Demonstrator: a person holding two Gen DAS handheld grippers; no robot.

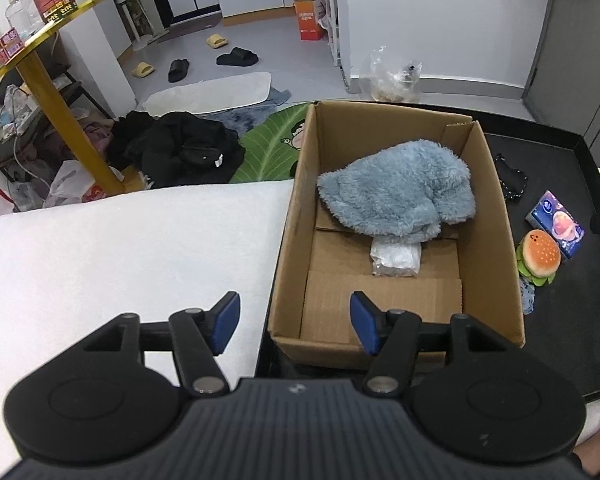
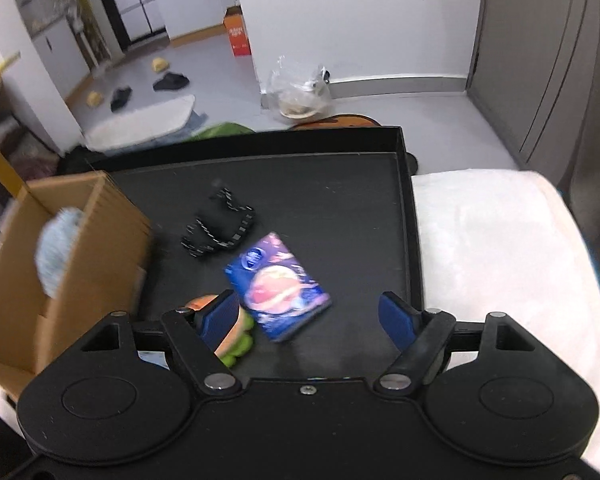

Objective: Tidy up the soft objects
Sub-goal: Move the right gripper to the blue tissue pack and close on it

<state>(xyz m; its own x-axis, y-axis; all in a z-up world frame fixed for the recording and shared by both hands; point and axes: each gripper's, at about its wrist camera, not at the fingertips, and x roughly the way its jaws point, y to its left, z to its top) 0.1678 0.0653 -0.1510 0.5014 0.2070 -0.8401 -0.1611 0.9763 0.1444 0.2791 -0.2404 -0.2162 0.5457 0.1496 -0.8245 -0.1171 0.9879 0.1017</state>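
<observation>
My left gripper (image 1: 294,324) hangs open over the cardboard box (image 1: 496,264), blue plush (image 1: 400,188) inside; my right gripper (image 2: 310,318), jaws apart and empty, seems aimed at the tissue pack (image 2: 278,286) on the tray (image 2: 340,204); next, close on it

A black tray (image 2: 404,208) rests on white bedding (image 2: 492,240). Directly on it sit a cardboard box (image 1: 496,248), a black strap (image 2: 220,224), a purple packet (image 2: 278,284) and a burger toy (image 1: 538,258) (touching the packet).
</observation>
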